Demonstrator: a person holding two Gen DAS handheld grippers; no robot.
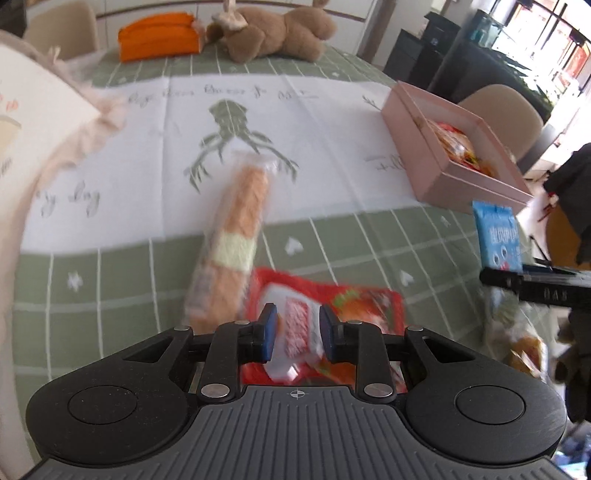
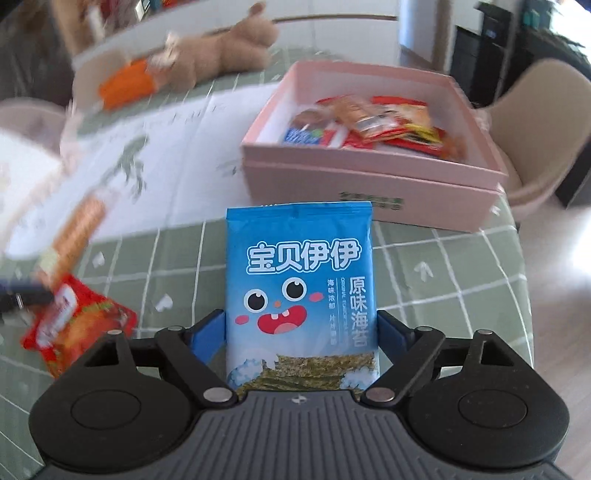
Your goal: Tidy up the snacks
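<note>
My left gripper (image 1: 297, 326) is shut on a red snack packet (image 1: 362, 306), its blue pads pinching the white and pink label just above the green checked tablecloth. A long wafer pack (image 1: 236, 236) lies beside it to the upper left. My right gripper (image 2: 301, 321) is shut on a blue seaweed packet (image 2: 301, 280) that stands upright between its fingers, in front of the open pink box (image 2: 369, 184), which holds several snacks. In the right wrist view the red packet (image 2: 81, 325) and wafer pack (image 2: 74, 225) are at the left, blurred. The blue packet (image 1: 498, 236) shows at the right edge of the left wrist view.
A brown plush toy (image 1: 273, 33) and an orange bundle (image 1: 159, 35) lie at the table's far end. A clear snack bag (image 1: 517, 332) sits at the right, near the table edge. Beige chairs (image 2: 535, 110) stand beyond the pink box (image 1: 461, 177). A white cloth item (image 1: 37, 110) fills the left.
</note>
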